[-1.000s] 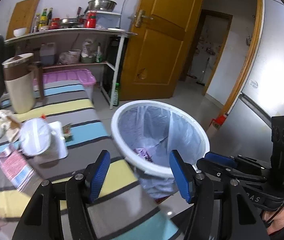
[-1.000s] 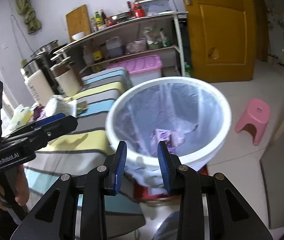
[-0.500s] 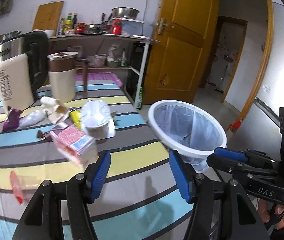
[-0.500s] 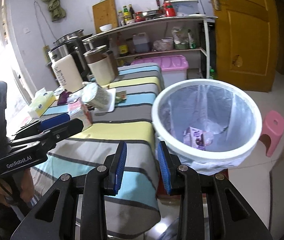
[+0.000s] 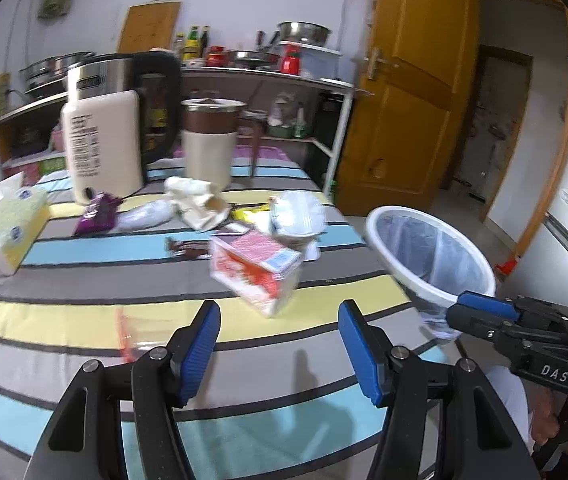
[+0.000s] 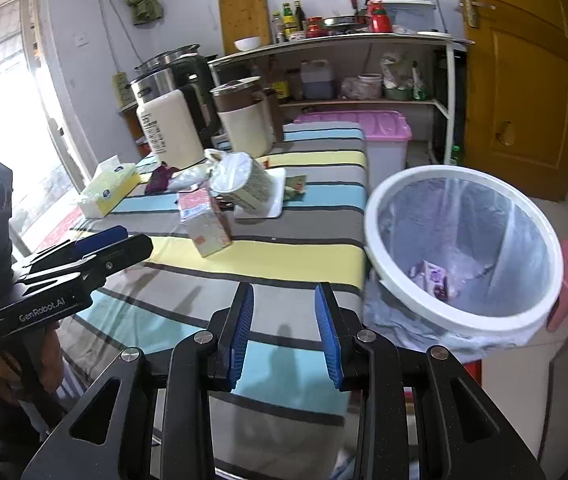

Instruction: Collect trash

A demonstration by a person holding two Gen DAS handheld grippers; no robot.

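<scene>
While both grippers' jaws spread empty, one carton on table, one bin.

"DAS" was printed in white on the black body of the right gripper. "GenRobot.AI" was read on the side of the left gripper. Print on the cream appliance was too blurred to be read.
</scene>
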